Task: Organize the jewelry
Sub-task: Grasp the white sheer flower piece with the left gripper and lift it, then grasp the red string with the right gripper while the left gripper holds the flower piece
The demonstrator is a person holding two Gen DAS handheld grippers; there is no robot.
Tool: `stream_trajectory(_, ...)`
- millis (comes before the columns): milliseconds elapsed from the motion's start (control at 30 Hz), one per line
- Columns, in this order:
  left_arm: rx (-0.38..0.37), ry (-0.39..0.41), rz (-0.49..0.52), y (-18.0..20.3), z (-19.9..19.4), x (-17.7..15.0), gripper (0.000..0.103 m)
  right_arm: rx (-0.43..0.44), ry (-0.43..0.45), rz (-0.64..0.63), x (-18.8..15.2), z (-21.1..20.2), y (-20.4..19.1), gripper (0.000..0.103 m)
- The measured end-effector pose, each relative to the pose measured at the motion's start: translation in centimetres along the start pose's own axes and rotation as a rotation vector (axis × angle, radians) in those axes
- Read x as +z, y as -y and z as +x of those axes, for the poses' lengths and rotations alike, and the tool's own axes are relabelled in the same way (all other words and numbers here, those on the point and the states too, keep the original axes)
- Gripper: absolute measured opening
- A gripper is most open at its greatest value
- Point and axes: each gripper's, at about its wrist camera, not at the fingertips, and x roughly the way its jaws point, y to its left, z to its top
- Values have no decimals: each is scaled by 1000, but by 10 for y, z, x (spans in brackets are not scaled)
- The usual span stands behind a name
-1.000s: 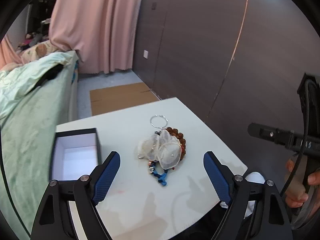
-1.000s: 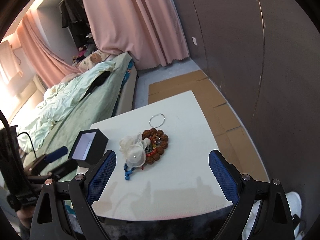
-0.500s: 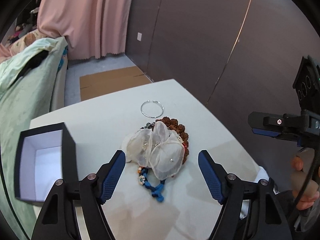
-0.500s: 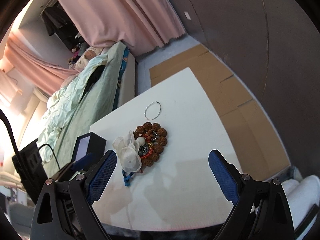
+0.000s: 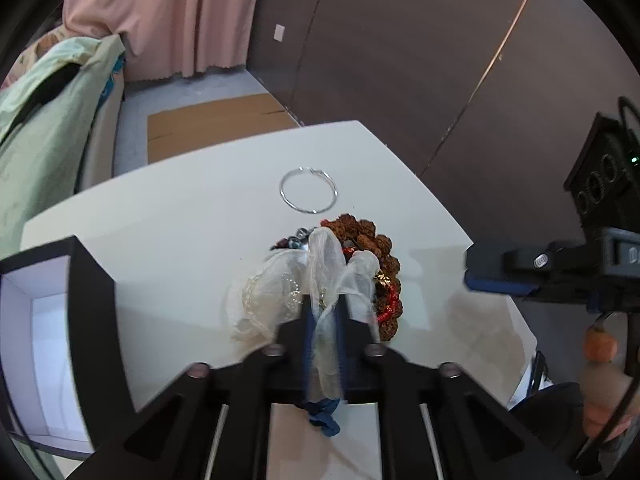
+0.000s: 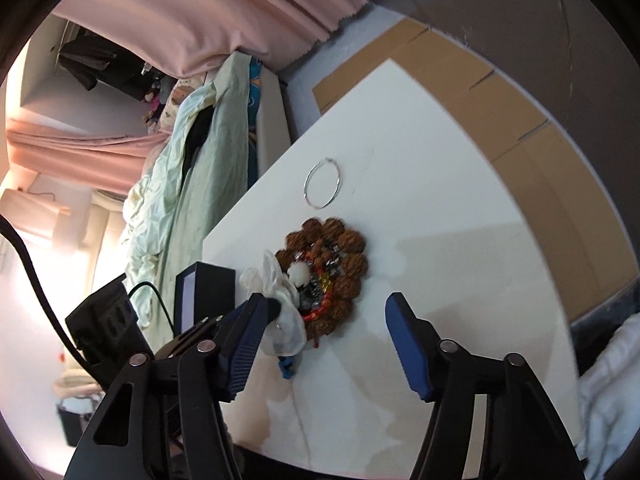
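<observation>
My left gripper [image 5: 325,312] is shut on the white organza flower piece [image 5: 320,280] of a jewelry pile on the white table [image 5: 180,216]. The pile also holds a brown bead bracelet [image 5: 372,240], red beads and a blue cord piece [image 5: 325,420]. A silver hoop [image 5: 308,190] lies apart, farther back. An open black box [image 5: 56,320] with white lining stands to the left. My right gripper [image 6: 324,340] is open above the table's near edge, close to the bracelet [image 6: 344,256], with the flower piece [image 6: 280,320] at its left finger. The hoop [image 6: 322,189] and box [image 6: 200,300] show there too.
A bed with pale green bedding [image 5: 36,128] stands left of the table. A dark wall panel [image 5: 400,60] runs behind and to the right. Flat cardboard [image 5: 216,120] lies on the floor beyond the table. Pink curtains [image 6: 200,12] hang at the back.
My left gripper has moved down and forward to the pile and closed on the white flower piece. My right gripper has tilted and come nearer to the pile, still open.
</observation>
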Motion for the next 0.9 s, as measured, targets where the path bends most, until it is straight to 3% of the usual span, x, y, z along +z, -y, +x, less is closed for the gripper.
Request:
stream_trajectory(200, -26, 65, -33, -6, -22, 5, 3, -9, -35, 9, -1, 22, -9, 44)
stream_trajectory(533, -32, 125, -64, -17, -49, 4, 3, -130, -29, -31, 1, 41, -21, 37)
stream_trajectory(567, -31, 128, -68, -18, -51, 3, 3, -145, -33, -34, 2, 44, -22, 35)
stream_trajectory(633, -28, 133, -72, -20, -55, 3, 3, -170, -44, -38, 3, 49, -21, 17)
stream_trajectory(700, -27, 140, -76, -22, -60, 3, 3, -203, -41, -49, 3, 50, -21, 9)
stream_trajectory(900, -18, 166, -80, -23, -76, 2, 3, -175, 1, -46, 0, 32, -27, 9)
